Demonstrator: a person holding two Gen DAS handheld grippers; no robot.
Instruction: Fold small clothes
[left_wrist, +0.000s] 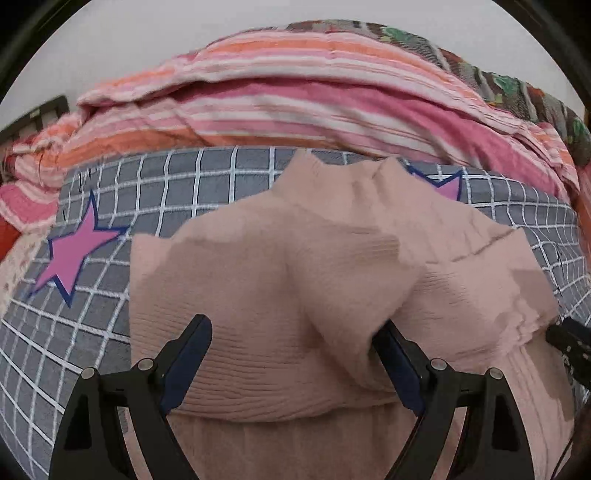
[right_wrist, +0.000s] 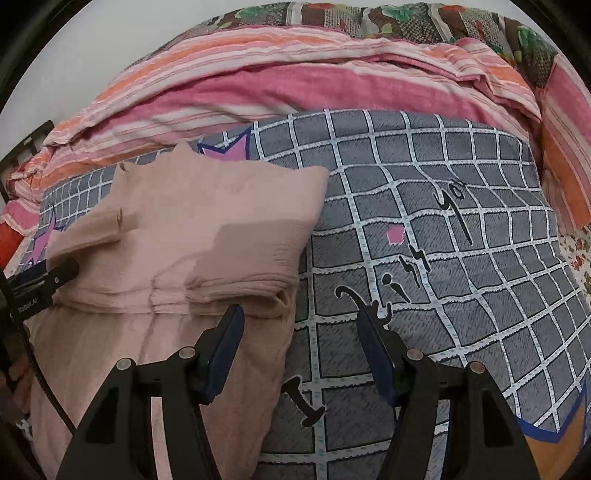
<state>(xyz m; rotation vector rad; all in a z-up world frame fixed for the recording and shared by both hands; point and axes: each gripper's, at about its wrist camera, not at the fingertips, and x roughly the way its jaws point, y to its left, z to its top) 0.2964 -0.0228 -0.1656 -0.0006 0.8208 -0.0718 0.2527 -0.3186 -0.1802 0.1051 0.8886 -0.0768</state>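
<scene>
A dusty-pink ribbed garment (left_wrist: 332, 266) lies partly folded on the grey checked bedspread (left_wrist: 110, 314), its upper half doubled over the lower. My left gripper (left_wrist: 291, 332) hovers low over the garment with its jaws wide open. A raised fold of cloth sits between them and hides part of the right finger. My right gripper (right_wrist: 301, 328) is open at the garment's (right_wrist: 207, 206) right edge. Its left finger (right_wrist: 229, 332) is over the cloth and its right finger over the bedspread (right_wrist: 461, 295). The left gripper's tip (right_wrist: 48, 277) shows at the garment's left side.
A pink and orange striped blanket (left_wrist: 295, 99) is bunched along the far side of the bedspread, with a patchwork floral quilt (right_wrist: 369, 18) behind it against a white wall. A dark bed frame (left_wrist: 33, 118) shows far left. A floral sheet (right_wrist: 580, 254) lies at the right.
</scene>
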